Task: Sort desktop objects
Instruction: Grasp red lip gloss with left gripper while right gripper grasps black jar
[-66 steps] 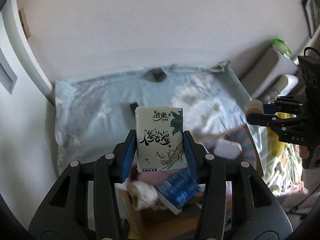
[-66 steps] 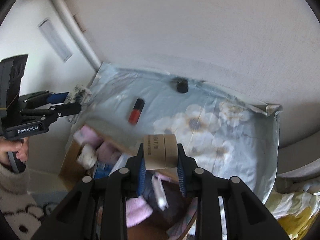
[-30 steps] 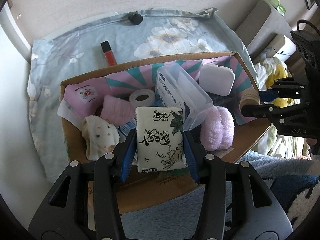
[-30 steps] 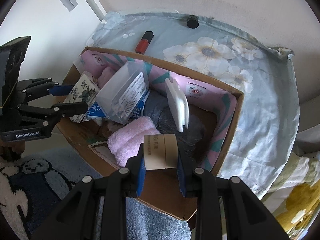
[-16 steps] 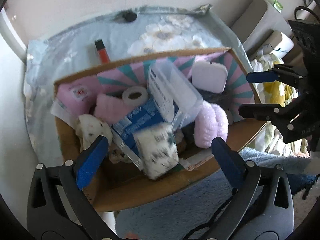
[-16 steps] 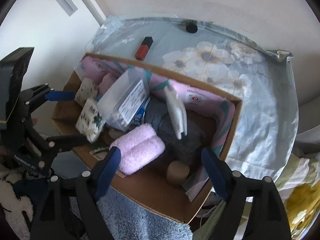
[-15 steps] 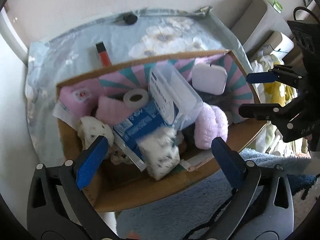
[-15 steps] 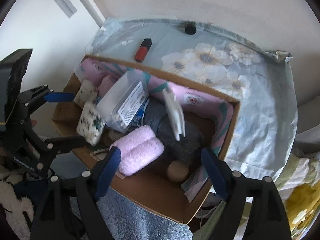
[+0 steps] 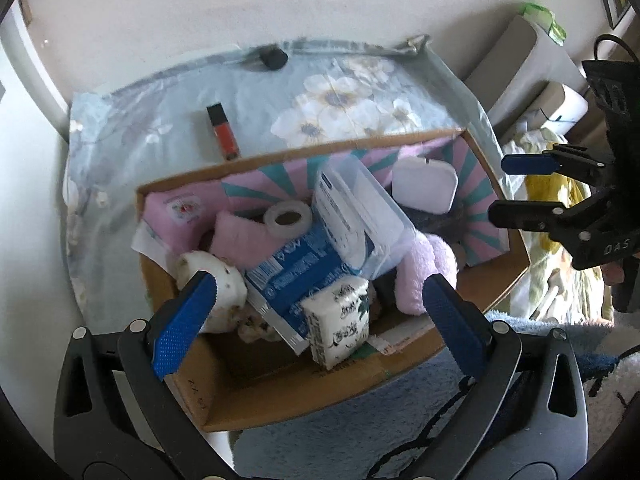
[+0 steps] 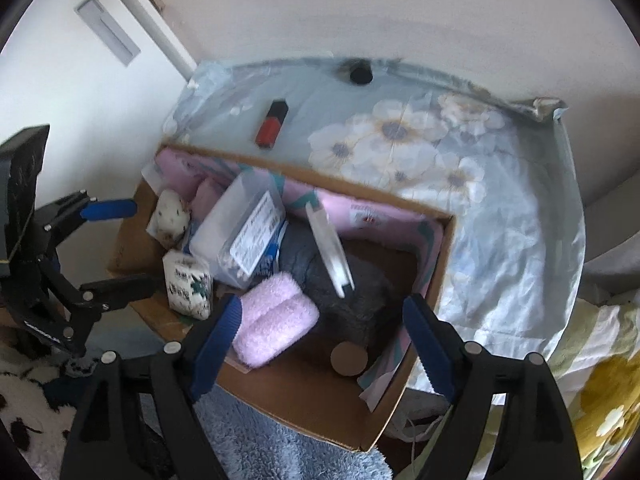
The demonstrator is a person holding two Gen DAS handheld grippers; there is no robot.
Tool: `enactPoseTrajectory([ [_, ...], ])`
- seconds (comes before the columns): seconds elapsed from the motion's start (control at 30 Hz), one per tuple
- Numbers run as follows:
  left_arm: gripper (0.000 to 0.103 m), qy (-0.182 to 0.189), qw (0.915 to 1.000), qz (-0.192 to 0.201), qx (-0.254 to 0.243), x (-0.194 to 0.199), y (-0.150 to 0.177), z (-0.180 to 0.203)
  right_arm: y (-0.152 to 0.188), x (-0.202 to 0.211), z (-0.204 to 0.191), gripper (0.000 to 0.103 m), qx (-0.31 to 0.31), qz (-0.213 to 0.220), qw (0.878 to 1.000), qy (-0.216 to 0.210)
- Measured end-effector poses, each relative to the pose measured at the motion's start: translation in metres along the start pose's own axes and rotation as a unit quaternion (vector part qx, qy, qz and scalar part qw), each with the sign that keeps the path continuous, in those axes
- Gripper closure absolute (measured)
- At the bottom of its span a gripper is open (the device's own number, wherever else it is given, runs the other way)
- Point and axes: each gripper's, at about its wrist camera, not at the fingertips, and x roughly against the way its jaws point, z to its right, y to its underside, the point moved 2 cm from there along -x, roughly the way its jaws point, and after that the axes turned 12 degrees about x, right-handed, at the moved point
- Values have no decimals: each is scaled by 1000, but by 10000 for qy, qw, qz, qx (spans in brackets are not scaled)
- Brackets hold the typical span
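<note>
White printed tissue pack (image 9: 338, 326) lies tilted in open cardboard box (image 9: 280, 384), long axis toward near wall; brown tape roll (image 10: 348, 358) stands on end at box's right near corner. Left tongs (image 9: 316, 320) spread wide, empty, above near rim; right tongs (image 10: 320, 338) likewise wide, empty. Red lipstick tube (image 9: 222, 131) flat on floral cloth (image 10: 500, 208) behind box. Box bottom hidden under clutter

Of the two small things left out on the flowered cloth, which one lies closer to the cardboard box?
The red tube. It lies just beyond the box's far wall, while the black round cap sits at the cloth's far edge.
</note>
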Motion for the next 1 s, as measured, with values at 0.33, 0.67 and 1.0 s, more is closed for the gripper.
enactPoseTrajectory([
  [0.33,0,71,9993,274,254,15,-23,-20,-26,25,11,23,-94,392,9988,287],
  [0.67,0,-108,9978,650,123,37,-83,-49,-57,24,23,23,-205,376,9991,52],
  [1.0,0,369,9992,49,173,-14,-170,-62,-115,-2,27,23,-1,116,9998,132],
])
